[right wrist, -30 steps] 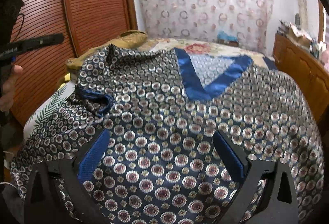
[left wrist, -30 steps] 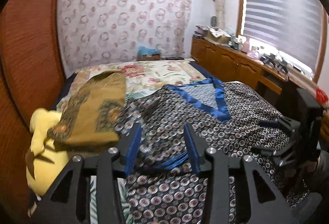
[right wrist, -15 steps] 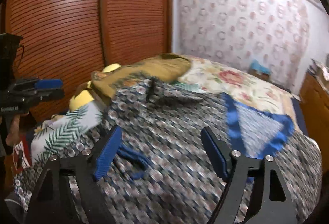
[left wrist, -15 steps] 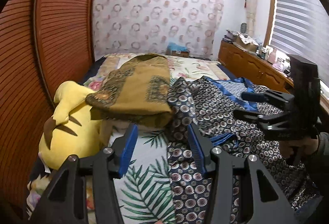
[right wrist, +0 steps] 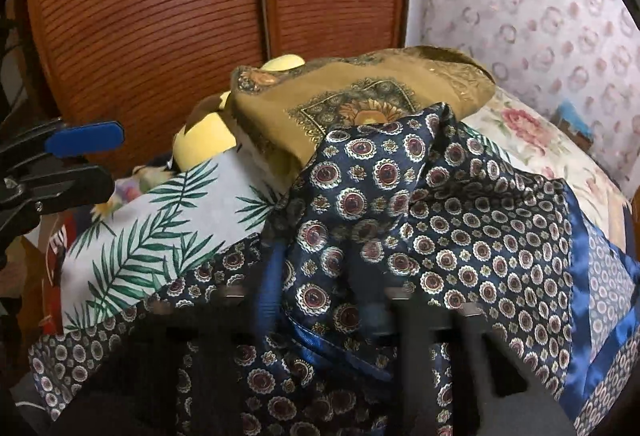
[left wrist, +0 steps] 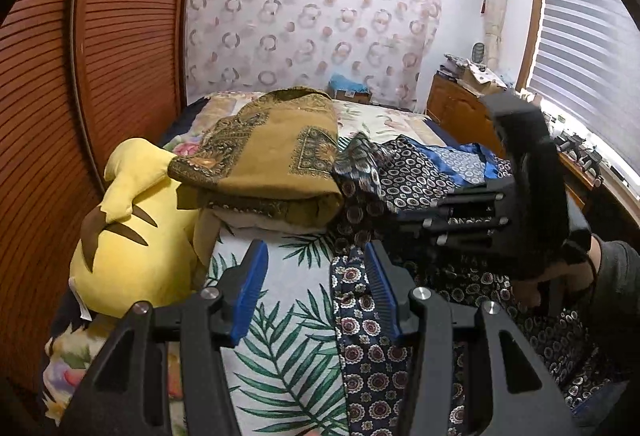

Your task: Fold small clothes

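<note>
While left tool (left wrist: pixel 316 288) gapes, right tool (right wrist: pixel 316 296) pinches shirt (right wrist: pixel 460 236)

Glossy satin-like patterned garment (right wrist: pixel 460 220), matt mustard cloth (left wrist: pixel 276 152), plush yellow toy (left wrist: pixel 132 236), slatted wooden doors (right wrist: pixel 160 16).

Left hand-held gripper (left wrist: pixel 316 286) let go, now off garment (right wrist: pixel 460 220); right hand-held gripper (right wrist: pixel 316 300) moved onto folded sleeve

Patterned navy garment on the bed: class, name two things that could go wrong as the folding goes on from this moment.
1. The navy garment is bunched over the right tool, whose fingers are blurred and partly covered; the sleeve may snag or fold crookedly.
2. A corner of it lies against the folded mustard cloth on the yellow plush toy; pulling may drag that pile. The left tool is open and holds nothing.
</note>
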Action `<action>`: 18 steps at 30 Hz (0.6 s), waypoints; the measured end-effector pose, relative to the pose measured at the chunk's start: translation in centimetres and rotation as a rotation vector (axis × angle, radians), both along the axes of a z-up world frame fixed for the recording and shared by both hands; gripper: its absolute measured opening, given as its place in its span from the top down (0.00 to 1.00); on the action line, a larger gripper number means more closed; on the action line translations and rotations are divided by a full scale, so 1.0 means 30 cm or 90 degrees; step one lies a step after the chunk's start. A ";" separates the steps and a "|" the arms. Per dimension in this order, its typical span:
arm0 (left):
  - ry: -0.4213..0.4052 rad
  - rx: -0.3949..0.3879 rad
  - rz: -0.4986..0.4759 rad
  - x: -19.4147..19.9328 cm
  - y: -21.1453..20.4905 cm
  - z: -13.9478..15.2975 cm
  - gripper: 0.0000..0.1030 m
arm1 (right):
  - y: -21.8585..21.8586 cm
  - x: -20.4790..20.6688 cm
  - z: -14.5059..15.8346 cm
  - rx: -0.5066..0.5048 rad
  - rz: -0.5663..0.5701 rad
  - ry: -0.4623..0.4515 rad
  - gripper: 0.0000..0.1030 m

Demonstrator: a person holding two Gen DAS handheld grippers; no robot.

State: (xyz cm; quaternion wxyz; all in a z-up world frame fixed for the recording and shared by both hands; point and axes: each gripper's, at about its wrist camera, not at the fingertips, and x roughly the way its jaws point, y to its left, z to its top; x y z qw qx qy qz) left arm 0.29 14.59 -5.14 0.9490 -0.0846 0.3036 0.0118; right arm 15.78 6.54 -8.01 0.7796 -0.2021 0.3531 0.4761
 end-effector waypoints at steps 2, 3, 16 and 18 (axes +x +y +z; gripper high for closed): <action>0.000 -0.002 -0.003 0.003 -0.007 -0.005 0.52 | -0.020 0.011 0.019 0.019 -0.005 0.000 0.96; 0.001 -0.003 -0.005 0.004 -0.011 -0.007 0.52 | -0.042 0.020 0.038 0.034 -0.012 0.002 0.97; 0.007 -0.010 -0.028 0.024 -0.066 -0.023 0.52 | -0.314 0.228 0.137 0.040 -0.260 -0.057 0.77; 0.012 -0.008 -0.030 0.030 -0.071 -0.030 0.52 | -0.322 0.232 0.130 0.042 -0.260 -0.056 0.67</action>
